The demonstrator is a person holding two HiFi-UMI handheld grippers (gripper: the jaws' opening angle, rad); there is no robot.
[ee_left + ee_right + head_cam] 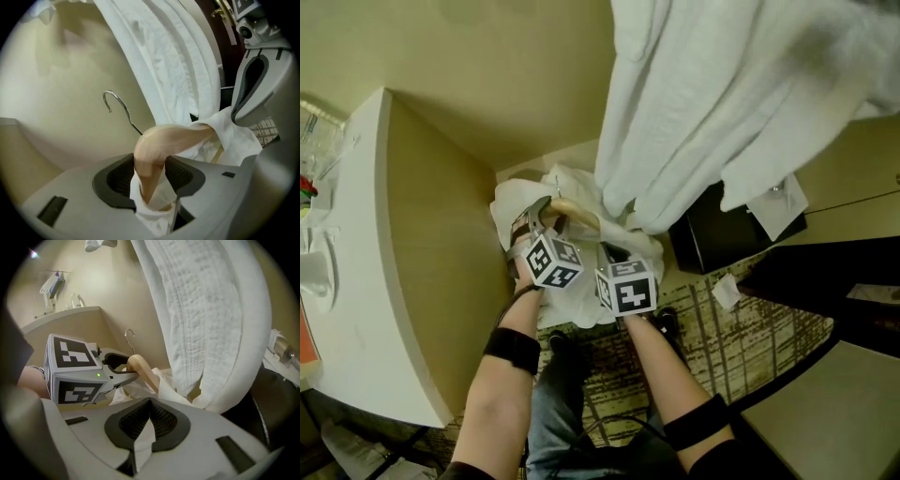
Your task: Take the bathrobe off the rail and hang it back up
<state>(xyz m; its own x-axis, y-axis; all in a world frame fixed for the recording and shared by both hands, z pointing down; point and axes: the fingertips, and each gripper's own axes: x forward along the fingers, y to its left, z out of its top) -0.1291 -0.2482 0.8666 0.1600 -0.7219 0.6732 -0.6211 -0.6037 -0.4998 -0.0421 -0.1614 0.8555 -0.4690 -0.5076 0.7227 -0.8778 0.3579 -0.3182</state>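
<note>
Beige wall (56,70); left gripper (150,177) clamps hanger (161,140).

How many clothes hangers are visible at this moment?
1. The wooden hanger is clamped in the left gripper, with white cloth draped over it, beside the hanging white robe. Another may be hidden inside that robe.

bathrobe (722,94) top cropped, hanger (159,140) end obsc.

Hotel room, hanging white bathrobe (722,94), patterned carpet (741,337)
</note>
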